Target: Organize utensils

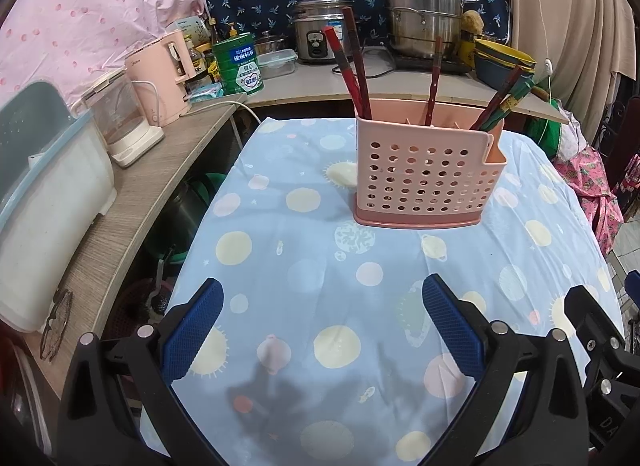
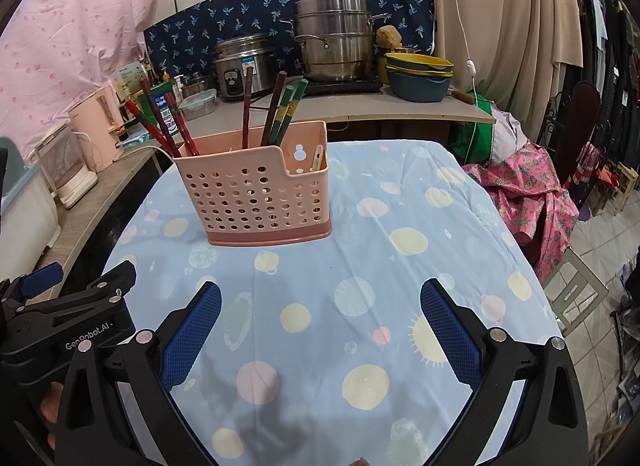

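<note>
Flanking pots (image 1: 424, 13), kettle (image 1: 160, 77) behind holder (image 1: 424, 173)

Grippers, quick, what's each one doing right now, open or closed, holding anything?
Left gripper: open, holding nothing, above the tablecloth.
Right gripper: open, holding nothing.

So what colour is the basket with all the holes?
Pink, with a darker pink base. The utensil basket shows best in the right wrist view.
</note>
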A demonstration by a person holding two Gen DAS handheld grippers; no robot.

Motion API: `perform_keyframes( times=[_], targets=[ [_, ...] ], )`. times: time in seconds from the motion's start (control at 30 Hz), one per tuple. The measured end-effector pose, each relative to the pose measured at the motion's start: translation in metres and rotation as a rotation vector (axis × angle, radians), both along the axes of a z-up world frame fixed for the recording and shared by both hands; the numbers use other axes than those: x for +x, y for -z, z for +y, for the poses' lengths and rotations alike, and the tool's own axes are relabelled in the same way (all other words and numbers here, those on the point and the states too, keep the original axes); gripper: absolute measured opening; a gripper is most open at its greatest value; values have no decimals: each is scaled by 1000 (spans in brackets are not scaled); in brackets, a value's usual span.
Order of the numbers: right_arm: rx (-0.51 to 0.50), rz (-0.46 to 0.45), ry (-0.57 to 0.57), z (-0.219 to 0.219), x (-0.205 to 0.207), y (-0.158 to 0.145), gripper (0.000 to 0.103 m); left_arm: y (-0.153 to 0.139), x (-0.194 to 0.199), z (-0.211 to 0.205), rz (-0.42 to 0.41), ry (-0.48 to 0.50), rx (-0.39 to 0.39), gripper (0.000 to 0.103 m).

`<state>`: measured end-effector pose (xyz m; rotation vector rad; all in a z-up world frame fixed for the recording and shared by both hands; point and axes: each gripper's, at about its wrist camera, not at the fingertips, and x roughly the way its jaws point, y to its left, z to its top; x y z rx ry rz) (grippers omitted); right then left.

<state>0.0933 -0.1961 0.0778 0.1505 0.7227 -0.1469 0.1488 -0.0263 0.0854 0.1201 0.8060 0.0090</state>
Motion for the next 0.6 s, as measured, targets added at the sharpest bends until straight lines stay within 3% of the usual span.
perform_keyframes(
  times=[0.6],
  targets=[
    [-6,4,2,1,-2,3,96,0,-1,2,0,-8,-3,95]
  ],
)
